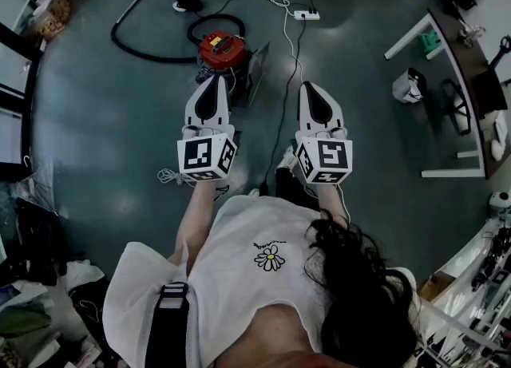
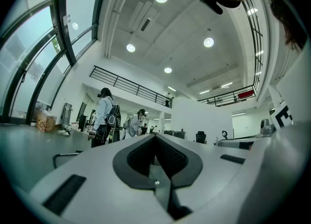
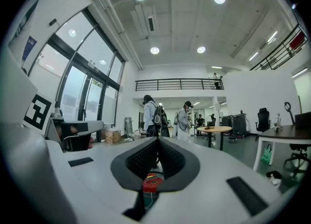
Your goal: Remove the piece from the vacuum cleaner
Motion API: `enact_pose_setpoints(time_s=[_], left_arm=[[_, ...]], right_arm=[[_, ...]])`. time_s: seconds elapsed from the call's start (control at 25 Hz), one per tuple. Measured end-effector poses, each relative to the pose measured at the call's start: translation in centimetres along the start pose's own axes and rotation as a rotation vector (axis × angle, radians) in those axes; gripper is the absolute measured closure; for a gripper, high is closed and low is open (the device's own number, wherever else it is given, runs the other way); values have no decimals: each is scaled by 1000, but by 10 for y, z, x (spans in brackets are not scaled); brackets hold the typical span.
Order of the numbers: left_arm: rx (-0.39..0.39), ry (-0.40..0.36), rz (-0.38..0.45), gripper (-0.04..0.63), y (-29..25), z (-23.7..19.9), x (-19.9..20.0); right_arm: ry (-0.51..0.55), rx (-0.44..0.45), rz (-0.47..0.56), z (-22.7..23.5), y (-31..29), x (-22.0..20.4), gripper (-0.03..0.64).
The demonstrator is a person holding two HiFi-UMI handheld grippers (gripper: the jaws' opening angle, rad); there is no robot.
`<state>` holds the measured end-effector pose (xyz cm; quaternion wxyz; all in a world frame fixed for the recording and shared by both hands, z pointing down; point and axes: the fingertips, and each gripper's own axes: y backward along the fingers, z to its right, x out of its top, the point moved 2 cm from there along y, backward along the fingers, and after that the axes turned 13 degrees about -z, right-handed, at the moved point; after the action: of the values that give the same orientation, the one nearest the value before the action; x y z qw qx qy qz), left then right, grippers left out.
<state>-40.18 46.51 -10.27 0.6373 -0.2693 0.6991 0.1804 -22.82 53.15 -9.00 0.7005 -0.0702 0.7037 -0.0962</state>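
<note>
Carrying left gripper [image 1: 214, 91] and right gripper [image 1: 316, 93] closed and empty, level, well short of the red vacuum [image 1: 222, 49] on the floor [image 1: 112, 119] ahead. Probably best: step nearer, lower both, part jaws before reaching, then grip squarely and pull straight.

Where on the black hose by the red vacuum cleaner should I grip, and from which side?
Probably the hose, at its arc behind the vacuum cleaner. It runs crosswise there, so jaws coming from above, on the near side, could straddle it. The left gripper is closer; it is shut, so open it first.
</note>
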Motion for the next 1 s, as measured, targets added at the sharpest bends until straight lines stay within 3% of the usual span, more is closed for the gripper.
enact_pose_setpoints(time_s=[0.2, 0.6, 1.0], left_arm=[[18, -24, -39, 592, -72, 8, -3], [140, -52, -56, 592, -226, 24, 5], [214, -58, -150, 592, -333, -4, -12]], right_arm=[[-39, 33, -23, 55, -64, 5, 609], [-136, 123, -90, 194, -185, 11, 609], [-202, 253, -184, 242, -305, 6, 607]])
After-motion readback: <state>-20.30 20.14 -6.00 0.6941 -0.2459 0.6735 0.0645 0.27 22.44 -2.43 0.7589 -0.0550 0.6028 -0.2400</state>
